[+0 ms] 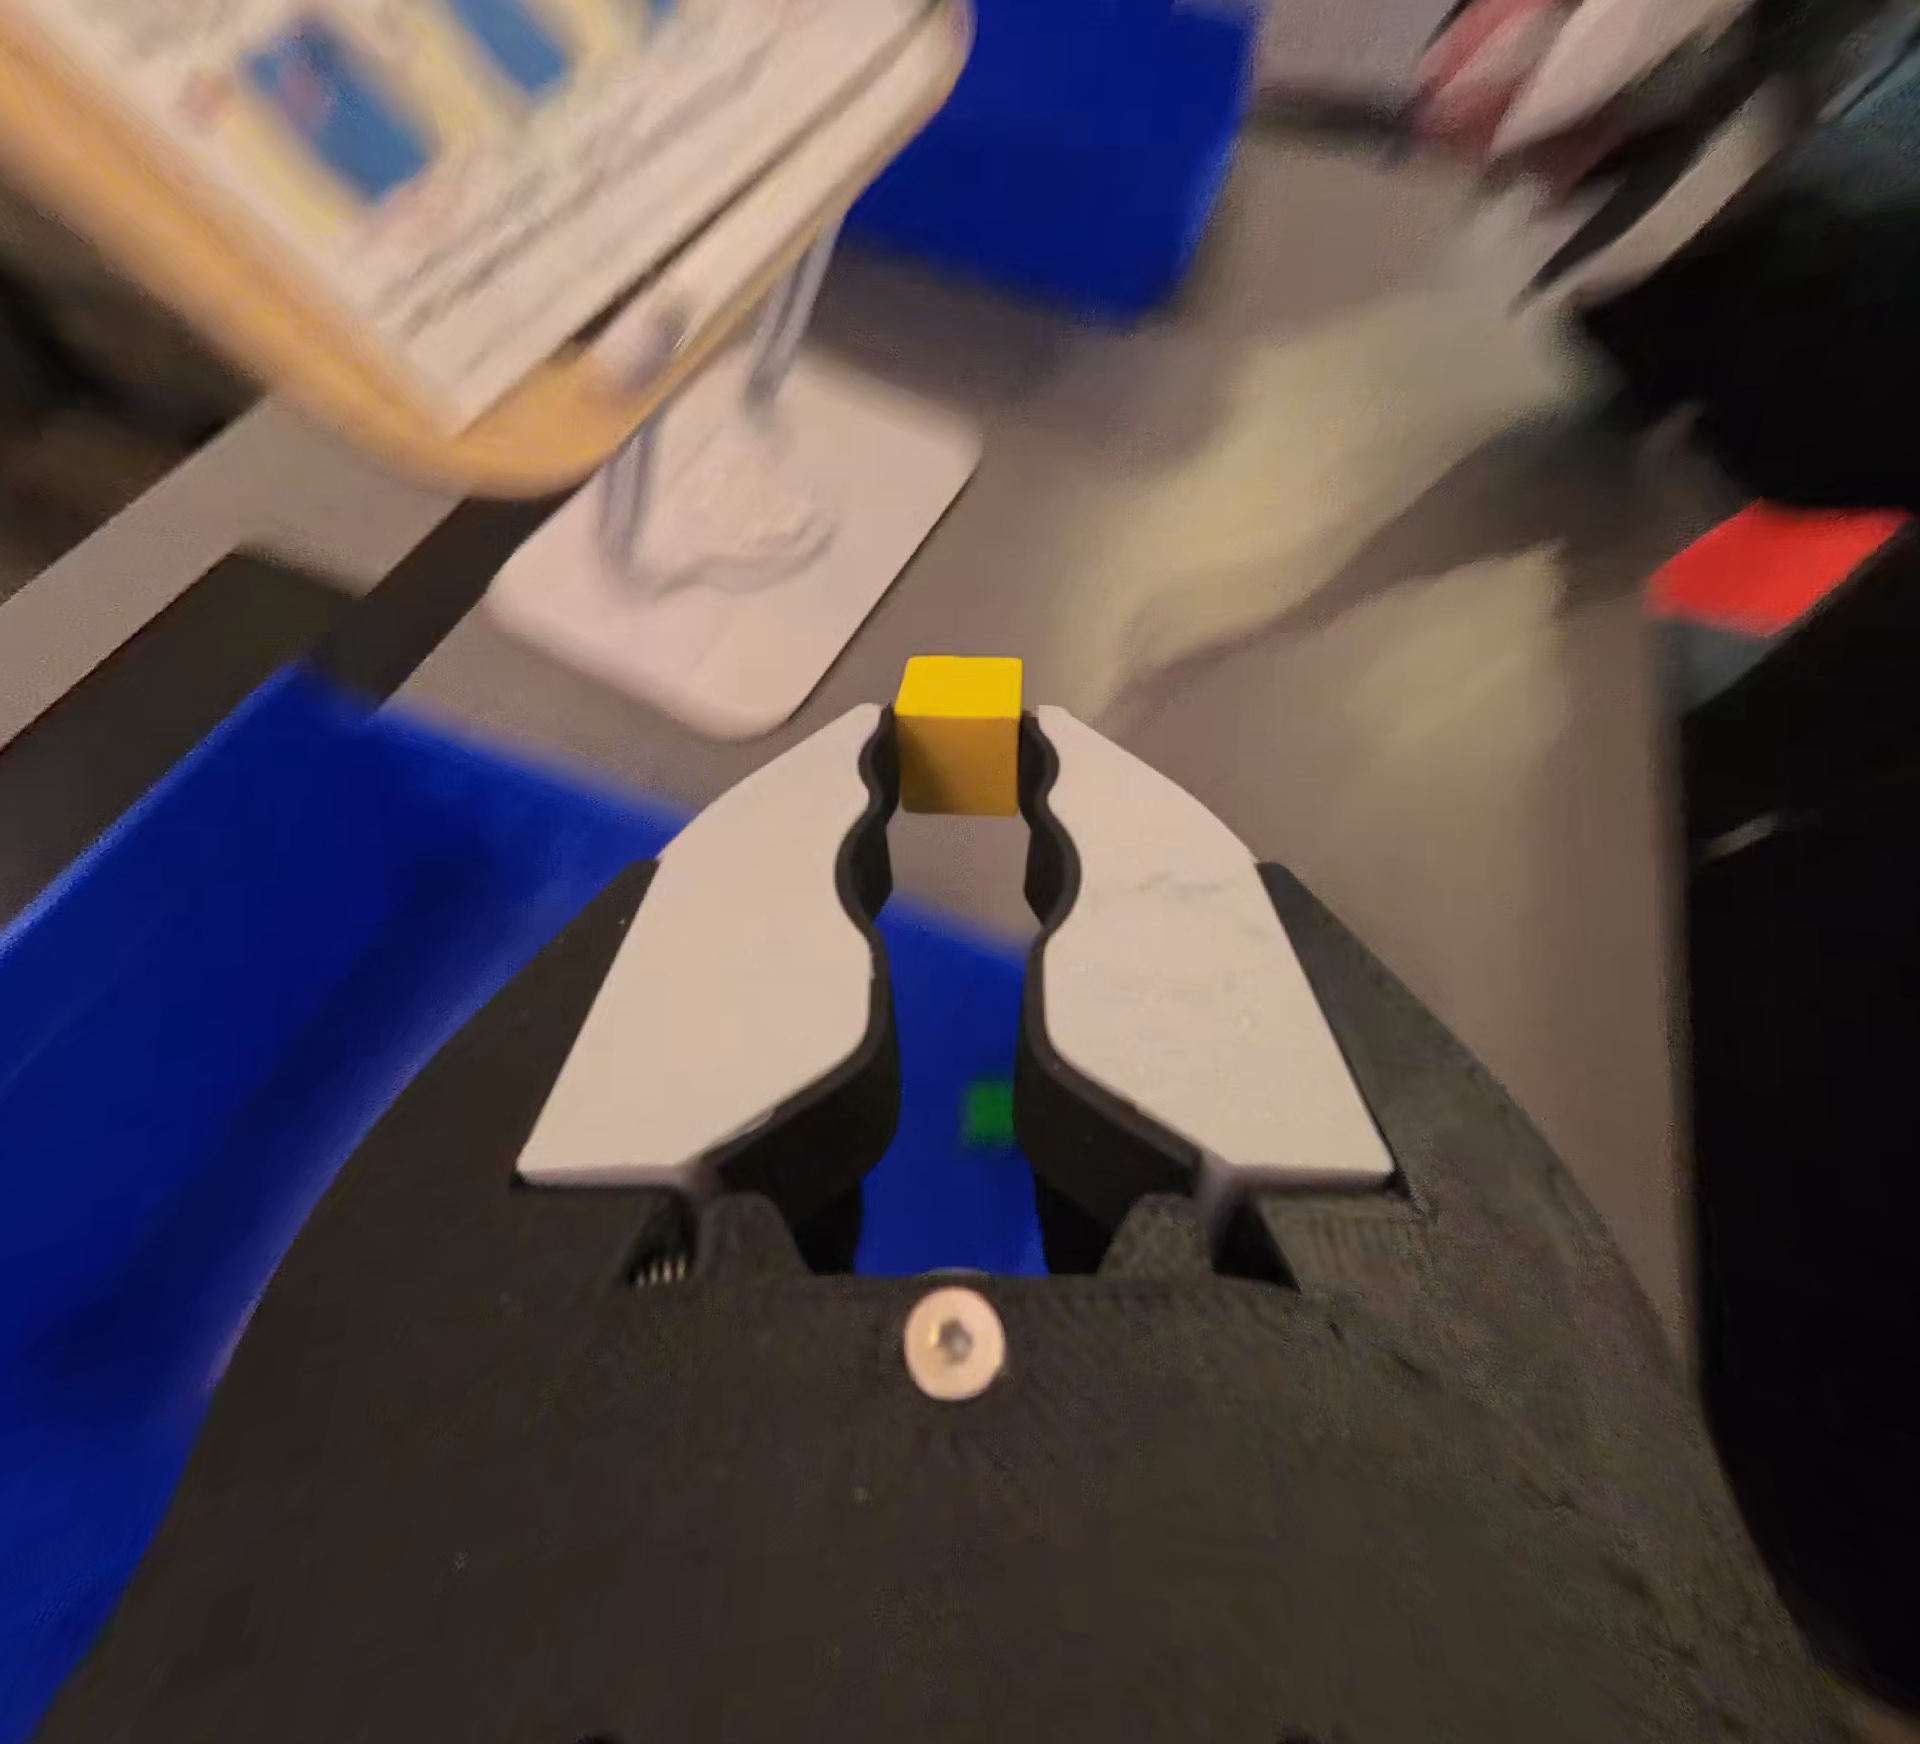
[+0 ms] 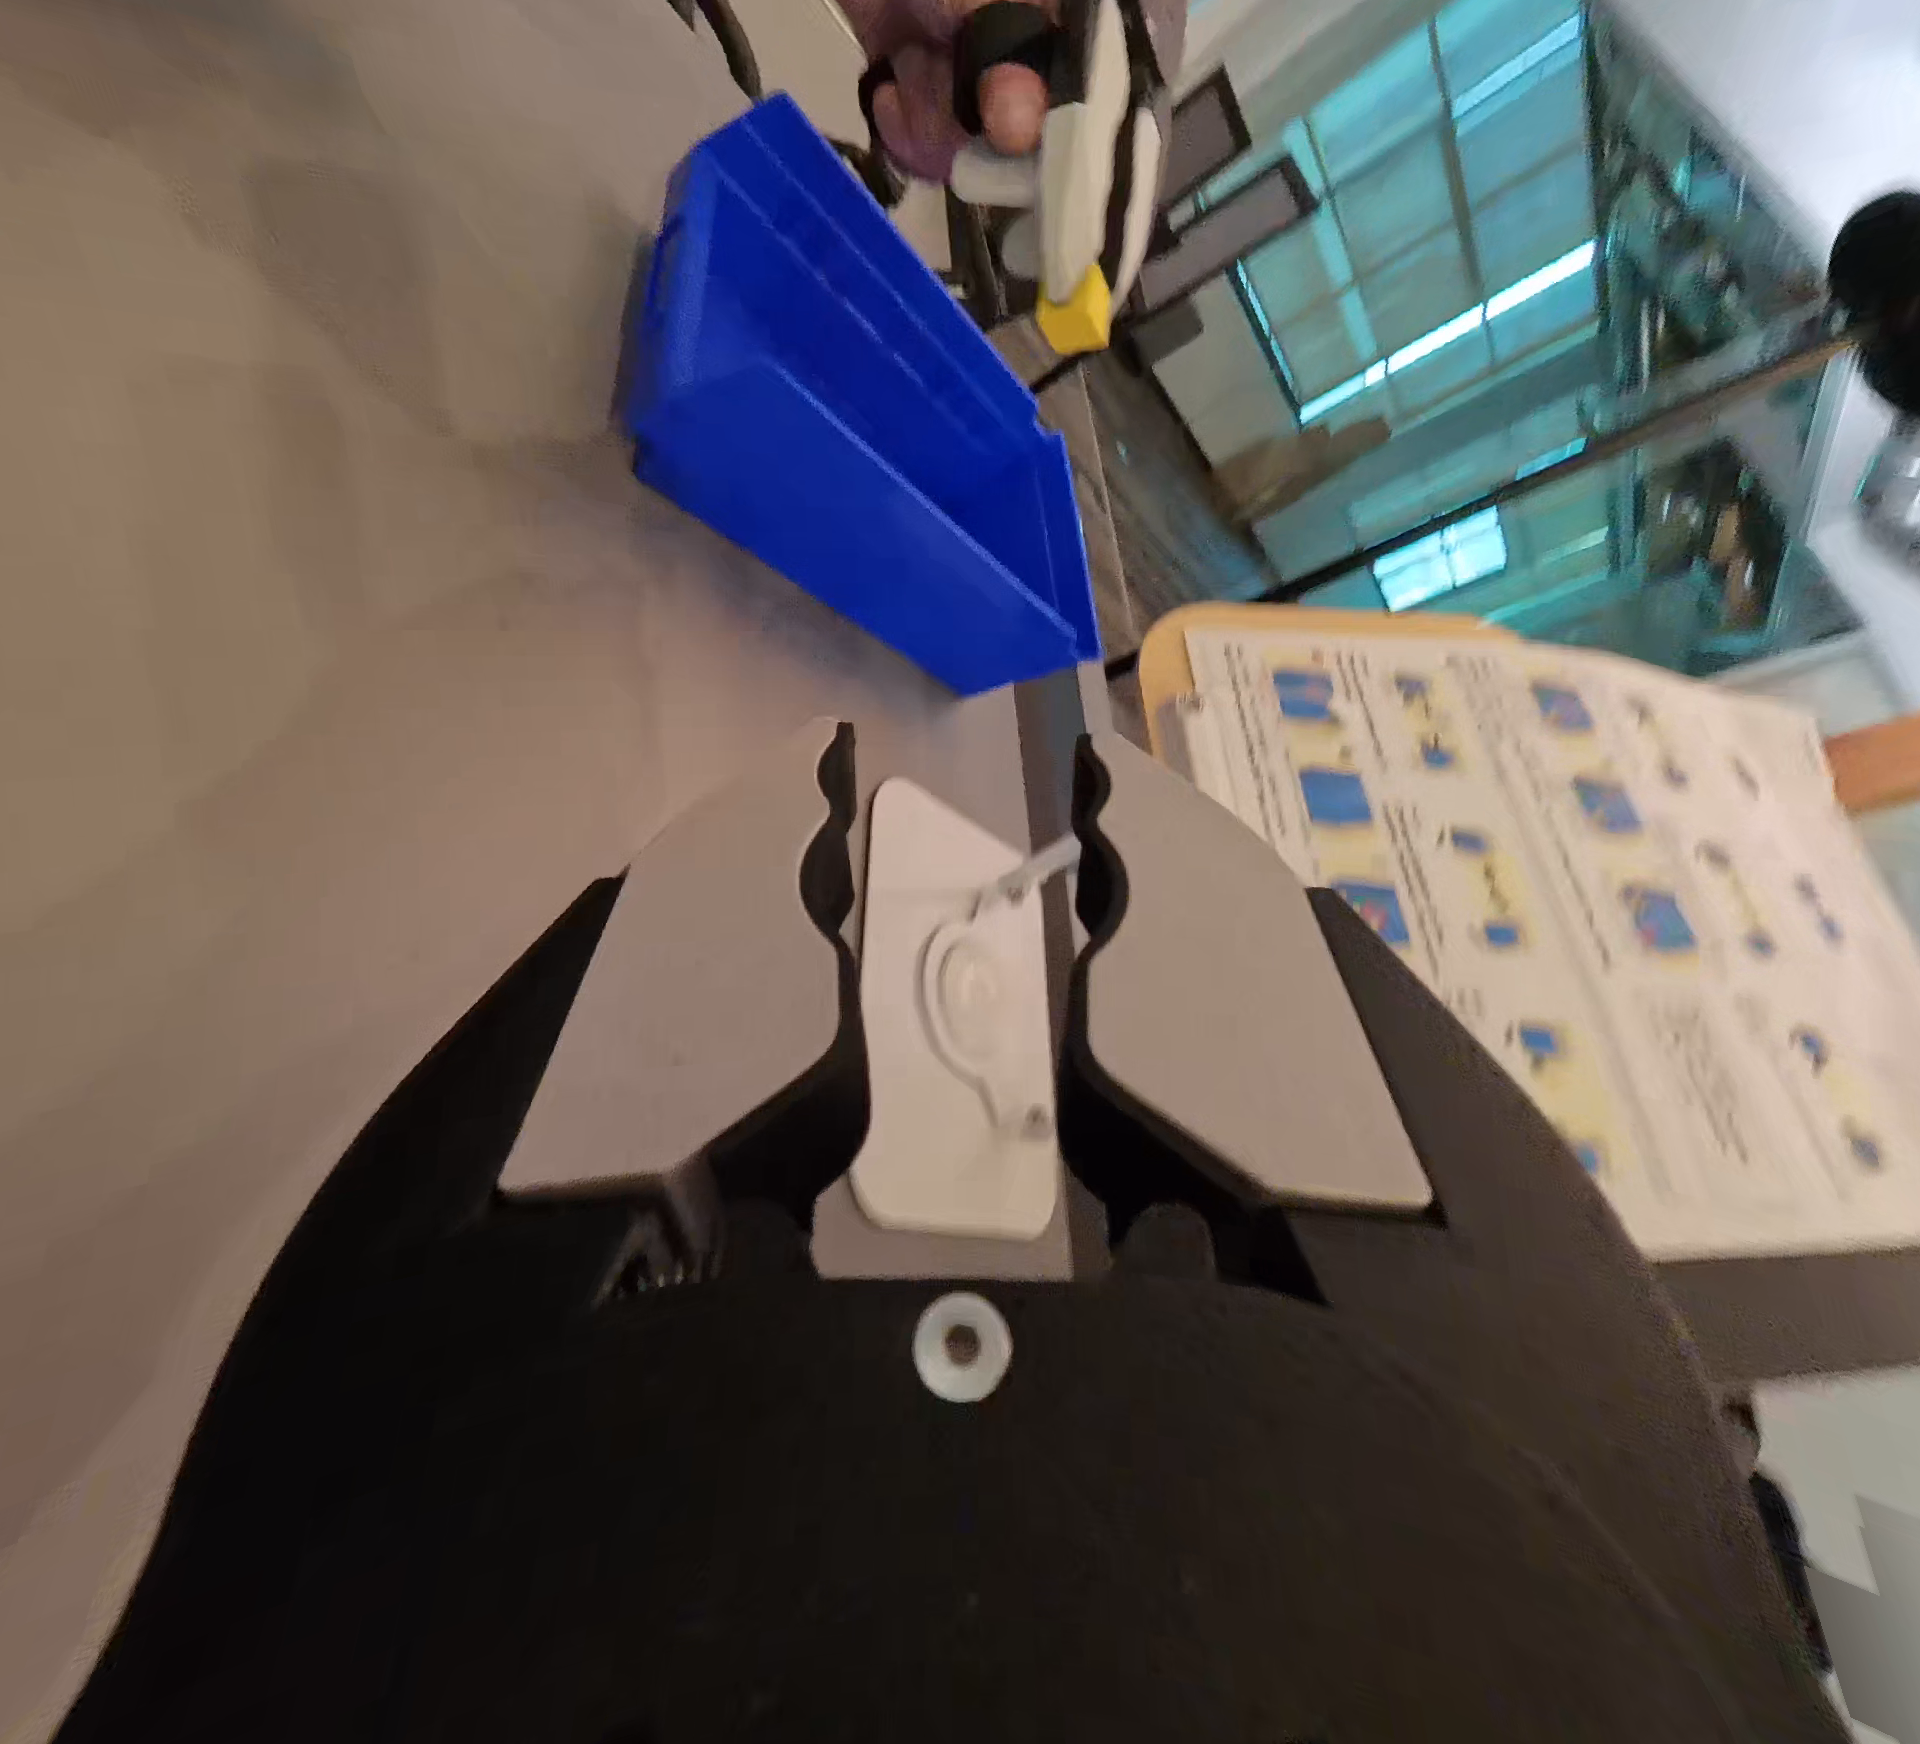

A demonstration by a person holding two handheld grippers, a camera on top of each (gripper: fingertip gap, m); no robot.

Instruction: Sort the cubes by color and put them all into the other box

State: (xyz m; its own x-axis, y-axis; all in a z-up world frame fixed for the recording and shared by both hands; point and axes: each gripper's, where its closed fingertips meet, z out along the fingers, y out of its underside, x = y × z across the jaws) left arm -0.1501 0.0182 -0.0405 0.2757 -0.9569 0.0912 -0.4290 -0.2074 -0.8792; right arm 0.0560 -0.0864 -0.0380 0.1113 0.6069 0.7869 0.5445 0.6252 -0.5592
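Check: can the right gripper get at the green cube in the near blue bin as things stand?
Probably not right away. The right gripper is open and empty, but the green cube sits in the blue bin directly beneath the left gripper, which holds a yellow cube above it.

1. Cube (image 1: 958, 736): yellow.
2. Near box (image 1: 260, 915) & far box (image 1: 1070, 125): bright blue.
3. Small cube (image 1: 989, 1112) in near box: green.
4. Gripper fingers (image 1: 748, 946): grey, black edges.
5. Table (image 2: 260, 447): grey.
6. Sheet (image 2: 1558, 915): white w/ blue & yellow pics.
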